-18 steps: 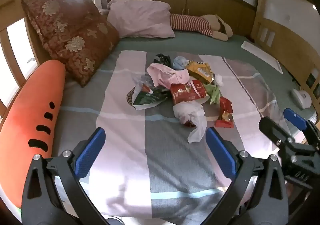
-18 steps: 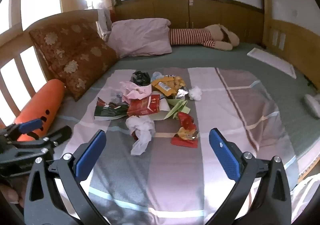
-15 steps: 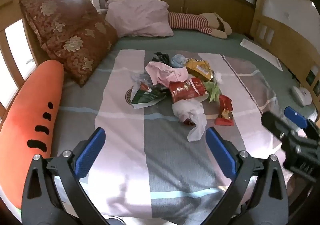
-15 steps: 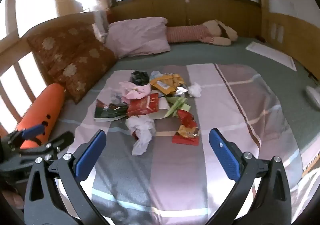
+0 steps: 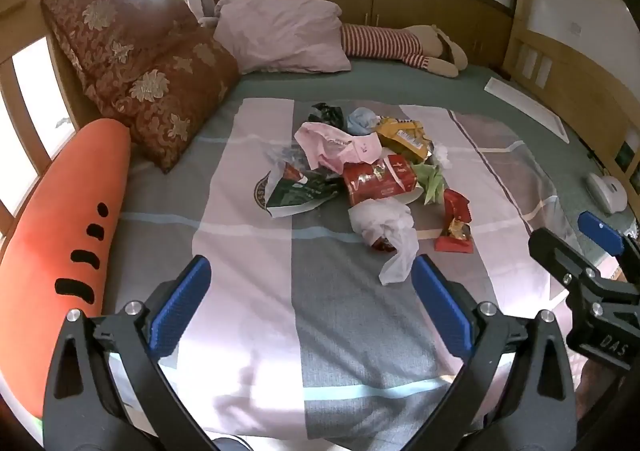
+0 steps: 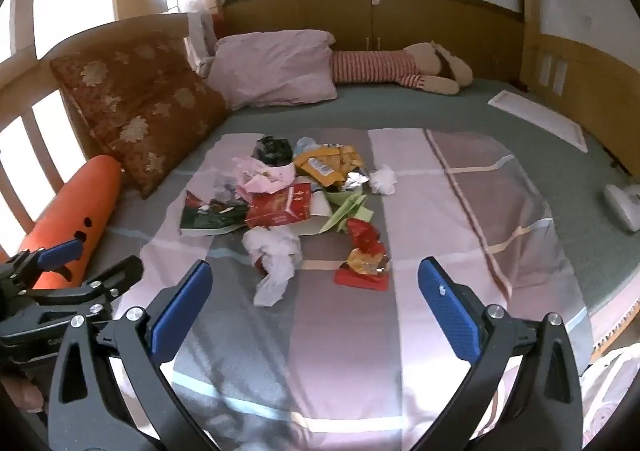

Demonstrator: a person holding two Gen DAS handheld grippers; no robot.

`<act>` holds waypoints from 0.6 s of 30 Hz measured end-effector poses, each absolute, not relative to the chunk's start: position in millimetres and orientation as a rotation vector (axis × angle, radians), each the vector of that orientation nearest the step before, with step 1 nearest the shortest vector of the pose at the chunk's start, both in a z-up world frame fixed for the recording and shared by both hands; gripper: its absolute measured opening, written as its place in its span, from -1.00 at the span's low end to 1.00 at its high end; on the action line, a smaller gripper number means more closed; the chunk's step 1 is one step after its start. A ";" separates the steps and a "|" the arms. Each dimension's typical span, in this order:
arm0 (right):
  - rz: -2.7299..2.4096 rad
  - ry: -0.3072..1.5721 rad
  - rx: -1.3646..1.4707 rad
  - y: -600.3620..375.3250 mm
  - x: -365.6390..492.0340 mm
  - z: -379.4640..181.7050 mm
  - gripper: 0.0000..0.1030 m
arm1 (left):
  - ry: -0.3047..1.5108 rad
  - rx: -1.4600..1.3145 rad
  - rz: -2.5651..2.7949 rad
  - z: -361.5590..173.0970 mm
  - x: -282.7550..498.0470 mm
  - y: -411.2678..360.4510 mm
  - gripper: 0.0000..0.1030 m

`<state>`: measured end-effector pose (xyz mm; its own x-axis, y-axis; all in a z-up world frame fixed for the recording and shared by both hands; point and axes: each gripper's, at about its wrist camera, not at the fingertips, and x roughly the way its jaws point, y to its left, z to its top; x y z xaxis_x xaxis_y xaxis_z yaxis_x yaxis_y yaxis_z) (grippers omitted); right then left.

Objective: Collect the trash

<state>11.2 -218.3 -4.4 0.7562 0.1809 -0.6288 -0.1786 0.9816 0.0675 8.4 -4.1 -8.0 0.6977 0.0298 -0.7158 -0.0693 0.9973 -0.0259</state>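
So both tongs empty, jaws spread wide, hovering over the near end of the bed, nothing gripped. Trash pile sits mid-bed on the striped blanket, straight ahead of both and well apart from the tips.

Nearest piece is the white crumpled bag, a loose tail trailing toward the camera; long axis runs roughly near-to-far, a bit slanted. In the left wrist view it lies ahead and to the right of the left tongs, tail end just off the right blue pad. In the right wrist view the same white bag lies ahead and left of centre of the right tongs, and the red wrapper lies almost dead ahead between the jaws.

Judgement: right tongs lined up better for the red wrapper, left tongs for the white bag; either needs a forward reach. Right tongs show at the right edge of the left view, beside the pile, not touching it
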 end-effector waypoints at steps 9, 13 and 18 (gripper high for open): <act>0.195 0.688 0.002 -217.7 11.5 -5.8 0.95 | 0.796 -0.041 0.056 -12.7 5.5 -5.7 0.94; 0.191 0.688 0.000 -217.3 11.5 -6.5 0.95 | 0.796 -0.039 0.057 -12.8 5.9 -5.7 0.94; 0.193 0.689 0.000 -218.4 12.4 -7.1 0.95 | 0.796 -0.039 0.057 -12.9 5.6 -5.9 0.94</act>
